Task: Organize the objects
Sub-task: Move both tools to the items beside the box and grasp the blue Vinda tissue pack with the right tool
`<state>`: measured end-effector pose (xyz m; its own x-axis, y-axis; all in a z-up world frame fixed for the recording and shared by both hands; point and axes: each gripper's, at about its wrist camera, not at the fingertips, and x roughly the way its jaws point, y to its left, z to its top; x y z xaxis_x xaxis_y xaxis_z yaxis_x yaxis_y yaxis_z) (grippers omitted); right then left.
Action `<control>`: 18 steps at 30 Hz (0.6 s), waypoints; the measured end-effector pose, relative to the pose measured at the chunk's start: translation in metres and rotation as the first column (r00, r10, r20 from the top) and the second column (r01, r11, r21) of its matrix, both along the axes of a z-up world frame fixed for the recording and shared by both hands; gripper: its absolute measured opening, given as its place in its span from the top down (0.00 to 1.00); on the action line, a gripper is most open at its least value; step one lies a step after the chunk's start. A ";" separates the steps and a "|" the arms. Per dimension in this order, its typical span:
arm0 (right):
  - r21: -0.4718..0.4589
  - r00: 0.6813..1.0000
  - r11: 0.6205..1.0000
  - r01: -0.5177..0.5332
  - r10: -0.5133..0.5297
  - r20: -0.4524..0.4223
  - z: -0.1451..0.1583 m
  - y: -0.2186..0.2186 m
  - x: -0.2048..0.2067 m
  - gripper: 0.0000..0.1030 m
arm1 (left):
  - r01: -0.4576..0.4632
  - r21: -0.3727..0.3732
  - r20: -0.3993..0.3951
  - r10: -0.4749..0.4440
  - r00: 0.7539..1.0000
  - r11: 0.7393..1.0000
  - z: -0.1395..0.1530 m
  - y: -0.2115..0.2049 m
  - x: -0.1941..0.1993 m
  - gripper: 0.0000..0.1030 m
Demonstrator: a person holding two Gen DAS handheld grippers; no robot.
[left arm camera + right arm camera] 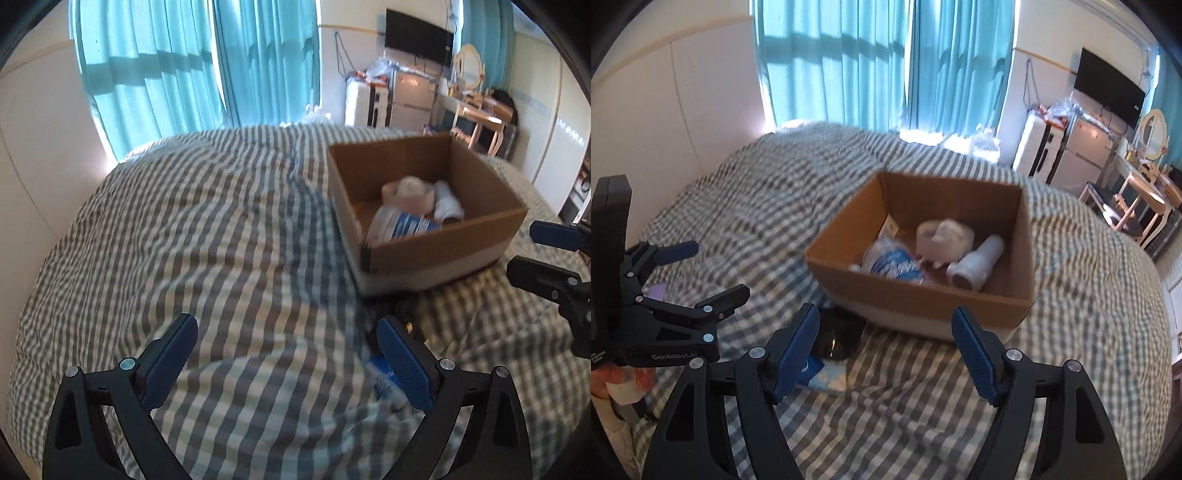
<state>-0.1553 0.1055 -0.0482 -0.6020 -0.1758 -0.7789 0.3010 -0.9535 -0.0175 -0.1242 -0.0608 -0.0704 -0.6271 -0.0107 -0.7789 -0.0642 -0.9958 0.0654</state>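
Teal curtains [192,70] cover the window behind the bed [184,229], which carries a striped cover. A wall-mounted television [1108,88] hangs above a vanity table [1145,184] with an oval mirror [1152,129].

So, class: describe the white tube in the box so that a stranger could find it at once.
Find the cardboard box on the striped bed. Inside, at its right, the white tube lies beside a blue-printed packet: the only smooth, plain cylinder there.
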 end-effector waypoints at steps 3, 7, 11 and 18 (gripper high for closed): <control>-0.028 0.995 1.000 -0.009 0.012 0.095 -0.033 -0.008 -0.003 0.28 | 0.001 -0.020 0.026 -0.001 1.000 1.000 -0.015 -0.004 0.006 0.03; -0.053 0.980 0.997 -0.056 0.065 0.185 -0.069 -0.021 -0.003 0.27 | -0.005 -0.027 0.053 0.007 0.999 1.000 -0.026 -0.010 0.007 0.03; -0.071 0.969 0.992 -0.100 0.113 0.222 -0.091 -0.037 0.001 0.19 | -0.019 -0.036 0.066 0.021 0.998 0.999 -0.031 -0.016 0.004 0.03; -0.109 0.943 0.986 -0.125 0.152 0.296 -0.121 -0.049 -0.002 0.18 | -0.040 0.003 0.094 0.040 0.995 0.999 -0.040 -0.026 0.001 0.03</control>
